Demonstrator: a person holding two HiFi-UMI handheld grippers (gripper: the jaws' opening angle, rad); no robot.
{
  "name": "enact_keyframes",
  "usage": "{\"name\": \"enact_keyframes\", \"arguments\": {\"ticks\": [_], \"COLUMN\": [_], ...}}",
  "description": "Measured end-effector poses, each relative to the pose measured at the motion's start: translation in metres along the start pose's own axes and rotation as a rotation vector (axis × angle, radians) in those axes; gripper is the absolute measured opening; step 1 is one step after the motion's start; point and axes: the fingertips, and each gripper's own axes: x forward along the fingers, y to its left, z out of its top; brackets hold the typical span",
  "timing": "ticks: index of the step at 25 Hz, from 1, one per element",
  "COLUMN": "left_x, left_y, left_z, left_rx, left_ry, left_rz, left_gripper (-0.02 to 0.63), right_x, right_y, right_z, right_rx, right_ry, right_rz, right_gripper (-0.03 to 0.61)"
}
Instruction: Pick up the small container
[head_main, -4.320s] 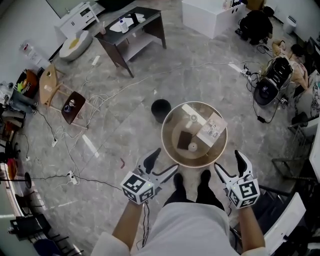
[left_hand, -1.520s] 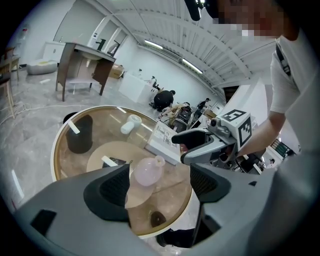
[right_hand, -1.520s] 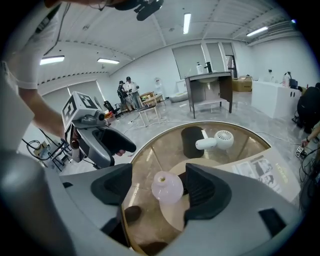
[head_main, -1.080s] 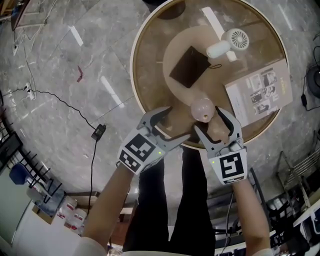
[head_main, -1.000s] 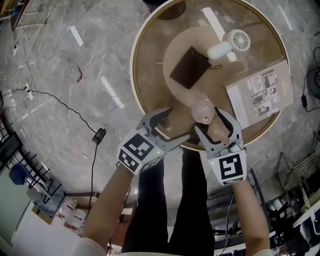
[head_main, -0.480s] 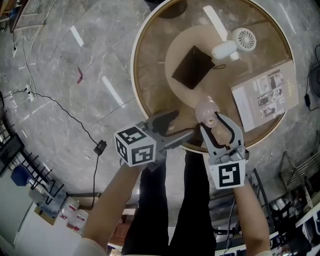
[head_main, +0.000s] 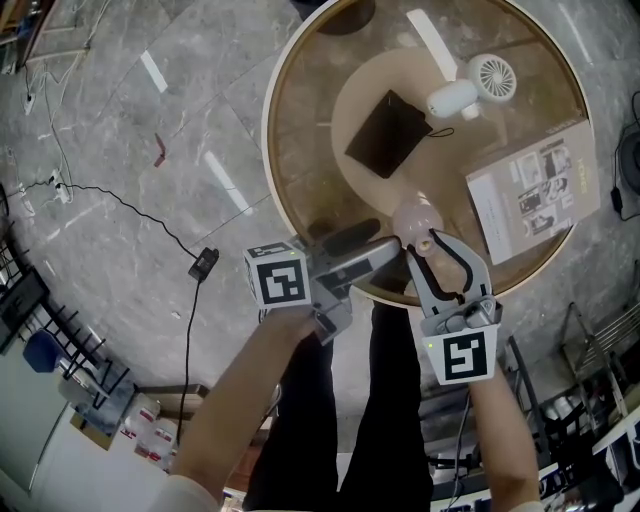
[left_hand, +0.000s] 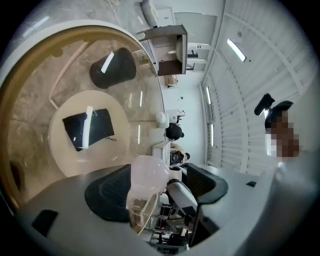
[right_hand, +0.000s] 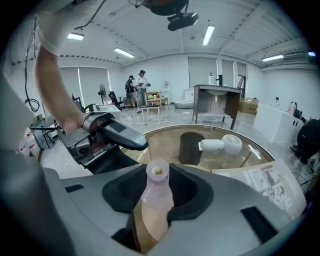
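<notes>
Glass table (head_main: 268, 150), near rim: the right gripper (head_main: 421, 242), whose jaws have just been closing, clamps the small container (head_main: 413, 215), seemingly not yet lifted. The left gripper (head_main: 378, 242), turned on its side, has narrowed slightly but gapes, gripping nothing. Only the lift remains. Farther off lies a dark pouch (head_main: 388, 133).

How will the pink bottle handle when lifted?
Likely light: the bottle looks like thin, translucent plastic. Its smooth, tapered body could slip or dent between the right tongs, which have just been closing around it. The neck looks uncapped, so keep it upright.
</notes>
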Motion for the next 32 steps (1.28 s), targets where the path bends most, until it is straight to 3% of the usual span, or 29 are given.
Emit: {"name": "enact_keyframes", "arguments": {"ticks": [9,13,17,24,29,30,32], "left_x": [0.011,0.016,0.019,0.026,0.022,0.021,0.017], "left_y": [0.004,0.000,0.001,-0.030,-0.045,-0.046,-0.047], "left_z": [-0.008,-0.004,-0.003,-0.003,-0.004,-0.005,-0.007], "left_rx": [-0.052,-0.091,-0.109,-0.129,-0.178,-0.178,-0.166], "left_ry": [0.001,-0.046,-0.057,-0.047,-0.061,-0.066,-0.069], "left_rz": [-0.037,-0.079,-0.108,-0.279,-0.365,-0.362,-0.353], "left_gripper": [0.388,0.416,0.430,0.428,0.408,0.340,0.302], "right_x": [0.000,-0.003,-0.008,-0.020,-0.029,-0.032,-0.037], "right_y": [-0.006,-0.007,-0.003,0.008,0.009,0.008,0.008], "right_z": [0.006,0.017,0.025,0.038,0.046,0.049,0.057], "right_rx": [0.048,0.171,0.200,0.221,0.202,0.207,0.209], "right_ry": [-0.016,-0.077,-0.088,-0.092,-0.102,-0.109,-0.125], "right_rz": [0.031,0.014,0.020,0.046,0.049,0.049,0.050], "right_gripper": [0.147,0.147,0.147,0.147,0.147,0.147,0.147]}}
